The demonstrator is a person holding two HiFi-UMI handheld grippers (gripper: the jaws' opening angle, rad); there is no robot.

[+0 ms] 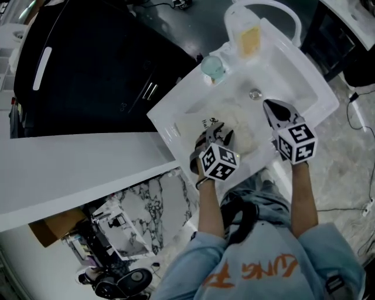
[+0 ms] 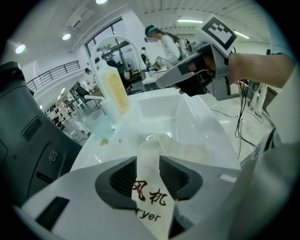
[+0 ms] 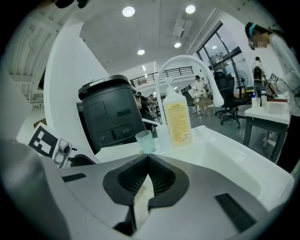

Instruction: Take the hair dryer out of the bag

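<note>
Head view: my left gripper (image 1: 218, 129) and right gripper (image 1: 268, 106) hang over a white sink (image 1: 293, 73); the pale bag (image 1: 240, 126) lies in its basin, contents hidden. Left gripper view: jaws spread wide, with the printed bag showing between them. Right gripper view: jaws closed tip to tip.

a white sink (image 1: 281, 73) is the landmark. on its far rim stand a yellow-labelled bottle (image 1: 248, 36) and a pale green cup (image 1: 212, 68), beneath an arched white tap (image 1: 280, 13). left of it sits a black machine (image 1: 88, 64), perhaps a bin.
</note>
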